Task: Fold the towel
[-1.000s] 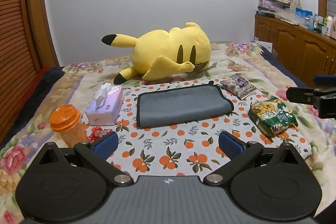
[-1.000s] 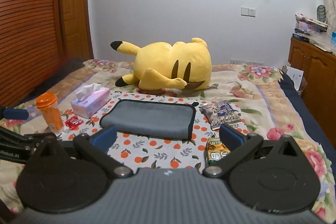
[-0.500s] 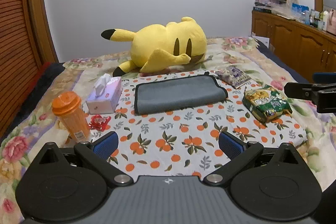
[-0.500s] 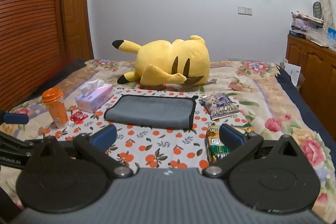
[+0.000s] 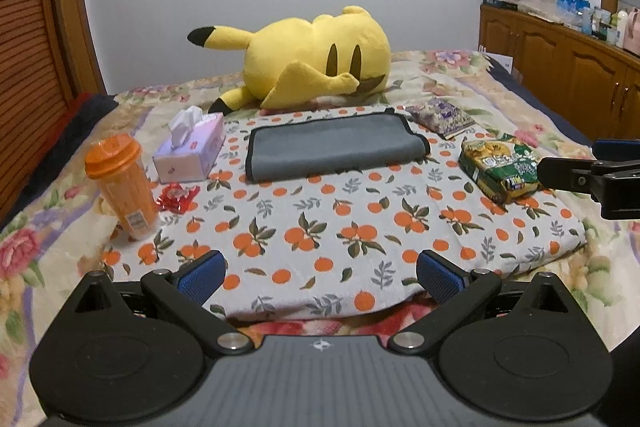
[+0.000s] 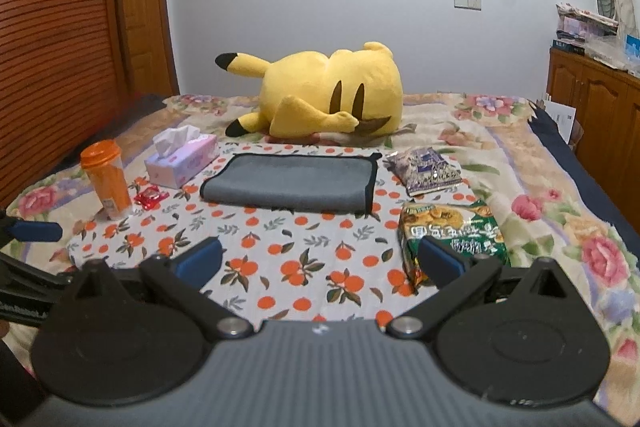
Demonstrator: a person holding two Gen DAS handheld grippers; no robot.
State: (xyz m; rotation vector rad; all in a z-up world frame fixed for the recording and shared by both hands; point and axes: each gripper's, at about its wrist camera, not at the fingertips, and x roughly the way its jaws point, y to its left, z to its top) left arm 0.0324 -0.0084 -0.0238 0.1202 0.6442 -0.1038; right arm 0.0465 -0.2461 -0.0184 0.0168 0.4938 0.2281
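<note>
A grey towel with black edging (image 5: 334, 145) lies folded flat on an orange-print cloth (image 5: 320, 227) on the bed; it also shows in the right wrist view (image 6: 290, 183). My left gripper (image 5: 318, 273) is open and empty, well short of the towel, over the cloth's near edge. My right gripper (image 6: 320, 261) is open and empty, also well back from the towel. The right gripper's fingers (image 5: 576, 177) show at the right edge of the left wrist view. One left finger (image 6: 36, 231) shows at the left edge of the right wrist view.
A yellow plush toy (image 5: 316, 57) lies behind the towel. A tissue box (image 5: 190, 151), an orange bottle (image 5: 122, 183) and a red wrapper (image 5: 176, 197) are to its left. A purple snack bag (image 5: 442, 117) and a green snack bag (image 5: 504, 165) are to its right. Wooden cabinets (image 5: 560, 67) stand far right.
Both grippers have drawn back from the towel toward the near edge of the cloth, so the towel looks smaller and farther. Both stay open. The towel has not moved.
</note>
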